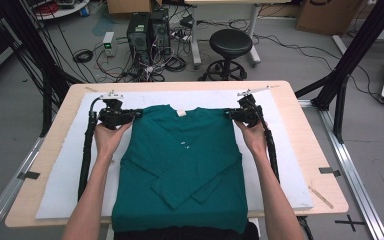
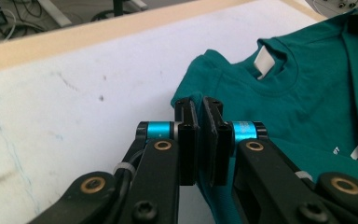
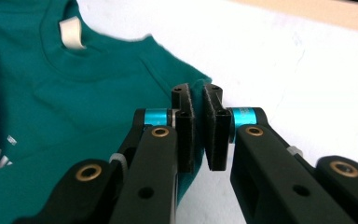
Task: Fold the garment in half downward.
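The green shirt (image 1: 180, 160), lying flat on the tabletop (image 1: 55, 125), is being pinched at each shoulder by the left tool (image 1: 139, 113) and right tool (image 1: 228, 114); soft, light cloth is best gripped at seams.

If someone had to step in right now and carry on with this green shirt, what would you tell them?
Left claw: shut on the shirt at its left shoulder corner.
Right claw: shut on the shirt at its right shoulder corner.
The shirt lies on the white mat, collar at the far side, hem hanging over the near table edge.
Done: both sleeves are folded in across the body.
Left, most likely: bring the shoulders toward the hem to fold it in half, then let go.
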The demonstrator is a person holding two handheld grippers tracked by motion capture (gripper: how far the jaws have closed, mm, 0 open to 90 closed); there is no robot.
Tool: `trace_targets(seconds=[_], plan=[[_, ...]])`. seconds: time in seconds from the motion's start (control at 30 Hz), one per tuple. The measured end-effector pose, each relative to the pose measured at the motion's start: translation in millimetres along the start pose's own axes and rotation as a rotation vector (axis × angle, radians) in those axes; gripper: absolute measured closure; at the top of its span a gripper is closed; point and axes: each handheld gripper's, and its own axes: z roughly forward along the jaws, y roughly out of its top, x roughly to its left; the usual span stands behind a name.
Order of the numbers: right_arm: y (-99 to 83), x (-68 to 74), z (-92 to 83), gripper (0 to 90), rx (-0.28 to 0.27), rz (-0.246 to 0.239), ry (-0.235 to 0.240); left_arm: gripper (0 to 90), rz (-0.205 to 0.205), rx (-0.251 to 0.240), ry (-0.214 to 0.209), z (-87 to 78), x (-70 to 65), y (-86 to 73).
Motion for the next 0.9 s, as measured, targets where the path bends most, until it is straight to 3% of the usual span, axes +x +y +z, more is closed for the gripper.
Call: trace_targets(seconds=[0.2,0.33,0.47,0.67,0.8,0.9], plan=[[16.3,-6.8,-8.6,85.3,-0.034,0.023,-0.006,85.0,0.008,-0.013,0.003,2.6,1.5,21.3],[22.7,-12.4,-12.9,85.3,-0.05,0.036,-0.007,85.0,-0.022,-0.033,-0.016,2.7,6.3,30.3],[31.0,-15.4,-17.5,85.4,-0.07,0.028,-0.013,84.9,-0.011,-0.059,-0.004,2.2,6.3,39.5],[37.7,-24.6,-19.4,85.4,-0.097,0.059,0.006,84.9,0.014,-0.087,0.014,3.8,5.2,49.6],[40.6,-26.1,-24.9,85.4,-0.145,0.072,0.03,84.9,0.042,-0.122,0.01,0.0,2.8,51.5],[40.2,-25.7,-26.9,85.4,-0.146,0.069,0.035,84.9,0.044,-0.131,0.006,-3.1,2.4,50.9]])
